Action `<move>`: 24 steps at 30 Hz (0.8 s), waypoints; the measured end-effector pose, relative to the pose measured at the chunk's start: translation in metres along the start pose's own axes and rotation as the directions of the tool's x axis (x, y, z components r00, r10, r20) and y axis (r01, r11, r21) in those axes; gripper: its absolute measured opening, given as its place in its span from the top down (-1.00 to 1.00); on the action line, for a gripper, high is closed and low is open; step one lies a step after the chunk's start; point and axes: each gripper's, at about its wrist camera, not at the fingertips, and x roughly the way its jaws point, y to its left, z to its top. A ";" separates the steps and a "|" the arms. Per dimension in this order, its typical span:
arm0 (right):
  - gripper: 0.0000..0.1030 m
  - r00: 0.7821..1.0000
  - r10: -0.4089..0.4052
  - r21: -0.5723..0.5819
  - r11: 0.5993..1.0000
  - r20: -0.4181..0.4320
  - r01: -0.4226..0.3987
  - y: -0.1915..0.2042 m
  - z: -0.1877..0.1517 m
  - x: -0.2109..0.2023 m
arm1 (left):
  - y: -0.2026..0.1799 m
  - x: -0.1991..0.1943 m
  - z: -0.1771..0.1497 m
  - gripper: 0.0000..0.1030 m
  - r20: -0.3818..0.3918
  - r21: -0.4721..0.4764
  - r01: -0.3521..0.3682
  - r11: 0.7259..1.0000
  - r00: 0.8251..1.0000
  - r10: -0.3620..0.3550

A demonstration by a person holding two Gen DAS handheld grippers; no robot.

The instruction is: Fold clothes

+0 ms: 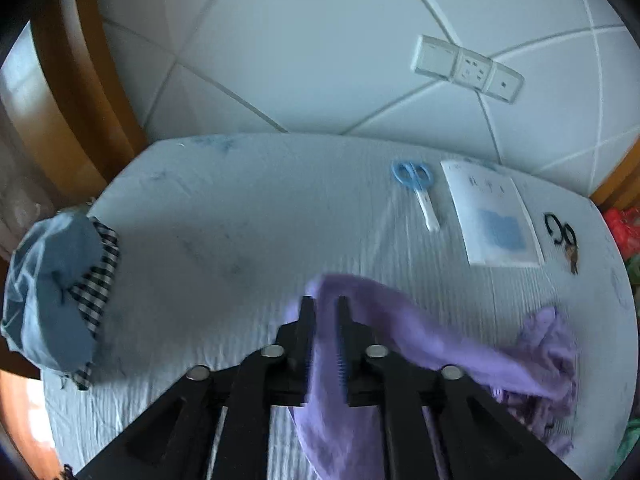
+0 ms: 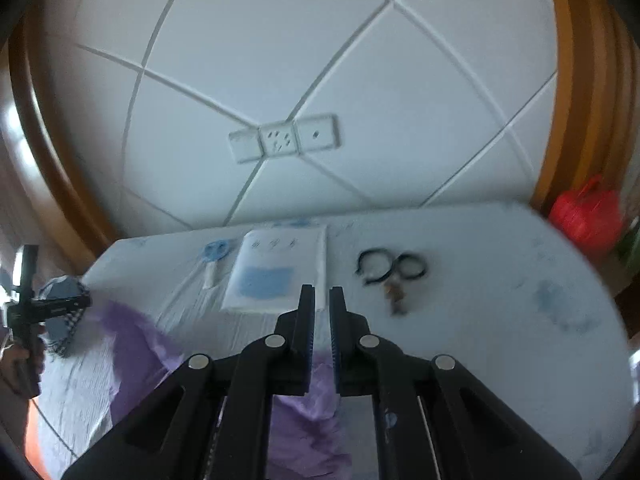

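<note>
A purple garment hangs stretched over the white table. My left gripper is shut on it; the fabric fills the narrow gap between its fingers and spills past the tips. From there the cloth runs right to a bunched end. My right gripper is shut too. Purple garment fabric shows between the lower part of its pads and hangs beneath them. At the far left of the right wrist view, a hand holds the other black tool.
A blue garment with checked fabric lies bunched at the table's left edge. Blue scissors, a white packet and black rings with keys lie along the back. A red bag sits beyond the right edge. A tiled wall with sockets stands behind.
</note>
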 end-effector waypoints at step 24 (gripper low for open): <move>-0.89 0.931 0.038 0.081 0.997 -0.363 -0.009 0.002 -0.255 -0.047 | -0.103 -0.011 -0.282 -0.49 -0.130 0.252 0.052 0.966 0.991 -0.020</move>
